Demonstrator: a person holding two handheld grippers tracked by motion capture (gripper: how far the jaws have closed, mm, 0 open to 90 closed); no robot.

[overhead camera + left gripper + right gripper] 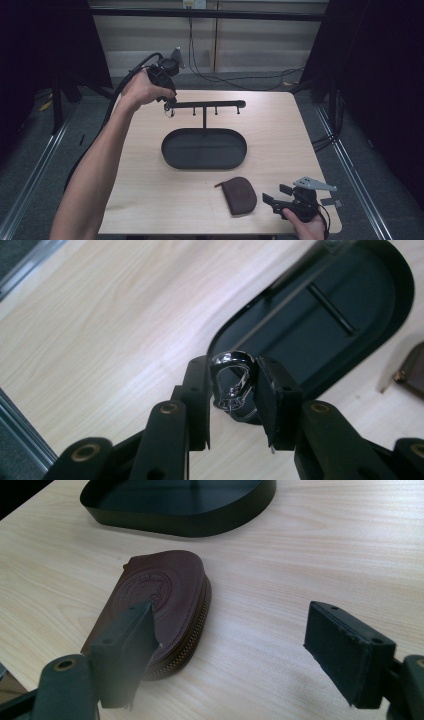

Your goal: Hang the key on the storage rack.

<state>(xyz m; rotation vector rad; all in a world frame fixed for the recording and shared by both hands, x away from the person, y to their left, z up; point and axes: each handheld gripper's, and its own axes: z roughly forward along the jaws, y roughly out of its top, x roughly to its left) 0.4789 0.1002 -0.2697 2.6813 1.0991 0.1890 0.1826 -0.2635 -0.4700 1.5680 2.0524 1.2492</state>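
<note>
A small silver clasp (234, 385), shiny and pear-shaped with a spring gate, sits pinched between the jaws of the left gripper (233, 395). In the left gripper view its rounded end points away from the camera and its narrower end, with a small swivel part, points back toward the gripper body; its long axis runs along the jaws.

In the high view the left gripper (169, 102) is held up at the left end of the crossbar of a black stand (204, 106). The stand is one upright post rising from the far edge of an oval black tray (204, 148), with one horizontal bar on top. Four small pegs hang under the bar. The clasp (171, 112) shows as a tiny dark shape just below the bar's left end; whether it touches a peg I cannot tell.

One brown leather pouch (239, 195) lies flat on the table (150, 190) in front of the tray, toward the right. It is half-round, zipped along its curved edge, with a round embossed stamp on top.

The right gripper (274, 197) rests low just right of the pouch, jaws spread wide and empty. In the right gripper view its left jaw overlaps the pouch (160, 600), with the tray (200, 522) beyond.
</note>
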